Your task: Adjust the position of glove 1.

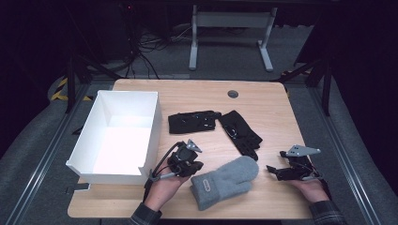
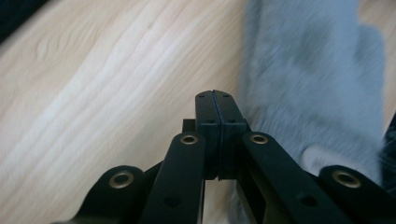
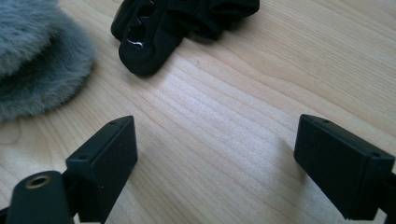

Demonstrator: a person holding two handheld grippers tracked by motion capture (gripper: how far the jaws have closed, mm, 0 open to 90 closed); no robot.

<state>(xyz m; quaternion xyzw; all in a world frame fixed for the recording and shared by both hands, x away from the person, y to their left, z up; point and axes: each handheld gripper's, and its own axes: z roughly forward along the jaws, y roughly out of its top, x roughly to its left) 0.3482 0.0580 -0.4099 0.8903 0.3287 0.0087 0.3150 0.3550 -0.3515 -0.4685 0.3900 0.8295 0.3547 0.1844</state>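
Grey mitten point(image 1: 224, 182) lies just right of left hand-held gripper point(image 1: 187, 165) — jaws closed; empty.

The left tool point(image 1: 187, 164), held in the person's left hand point(image 1: 164, 185), has its black jaws pressed together with nothing between them. The right tool point(image 1: 284, 171), in the right hand point(image 1: 309, 187), has its jaws spread wide and empty.

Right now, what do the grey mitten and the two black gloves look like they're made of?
The grey mitten looks like soft fleece or wool: fuzzy, matte nap, with a small sewn patch. The black gloves look like thin synthetic knit with glossy, rubbery grip strips, going by the shiny highlights; exact fabric unclear.
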